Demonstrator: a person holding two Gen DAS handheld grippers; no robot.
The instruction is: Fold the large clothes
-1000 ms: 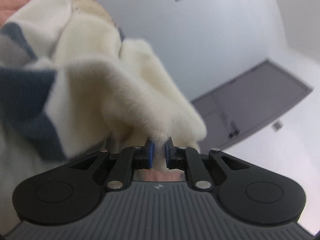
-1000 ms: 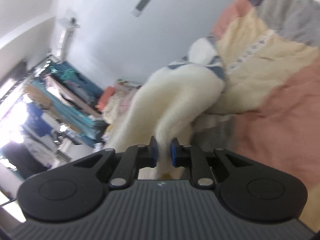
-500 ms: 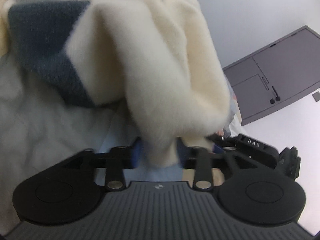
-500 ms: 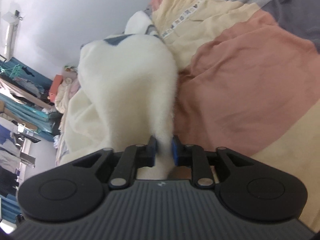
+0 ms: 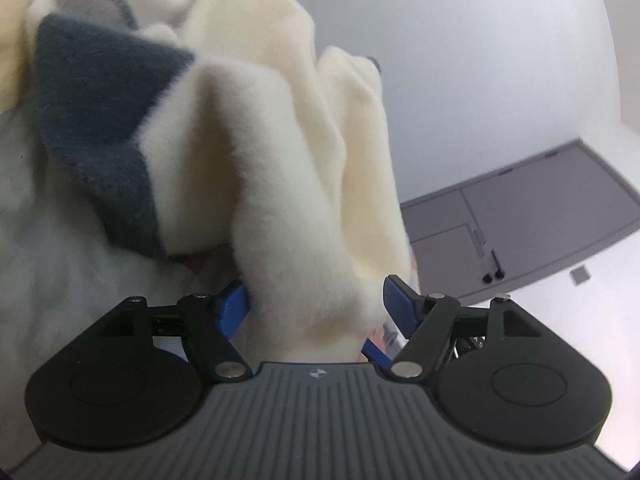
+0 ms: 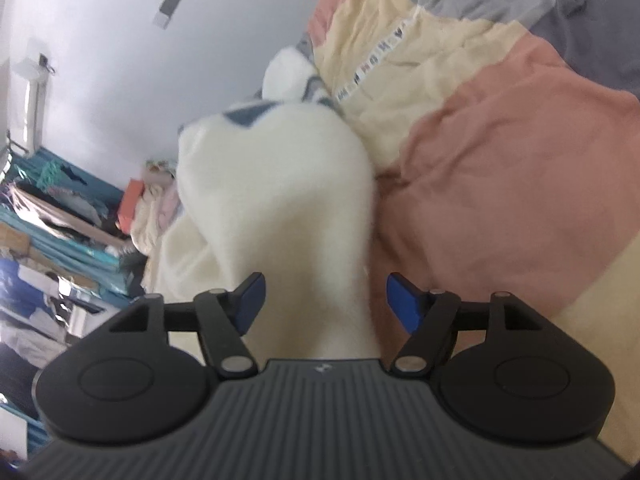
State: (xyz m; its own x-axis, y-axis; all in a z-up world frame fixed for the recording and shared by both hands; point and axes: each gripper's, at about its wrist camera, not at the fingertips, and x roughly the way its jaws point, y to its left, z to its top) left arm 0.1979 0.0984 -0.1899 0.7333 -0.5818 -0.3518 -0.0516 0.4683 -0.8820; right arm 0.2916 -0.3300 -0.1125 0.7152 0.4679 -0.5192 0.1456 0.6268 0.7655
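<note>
— Blue-padded jaws wide on both sides: what has each tool got?

— Nothing gripped, by the look of it. The left gripper (image 5: 316, 300) has just been opening, and a thick cream fold of the fleece garment (image 5: 280, 152) still lies between its jaws. One pad is brushed by pile, the other stands clear. The right gripper (image 6: 324, 300) has likewise just been opening, with a white band of the same garment (image 6: 276, 184) running through the gap and neither pad pressing it.

— And where does the garment sit from there?

— It starts between each pair of fingers and runs straight ahead, away from both tools. Ahead of the left gripper it bunches into deep folds with a navy panel (image 5: 100, 136) up and to the left. Ahead of the right gripper it humps up, then trails onto the patchwork bedcover (image 6: 500, 140) lying to the right and beyond.

— How will it handle?

— Soft, plush and floppy, probably light for its bulk. It should sag wherever unsupported, and the pile may slip under a shallow pinch. A deep bite on a hem or corner, one per gripper, seems the safest hold.

— Its long axis?

— Roughly along each gripper's pointing line, near end at the jaws, far end towards the bedcover. Which end is collar or hem cannot be told.
</note>
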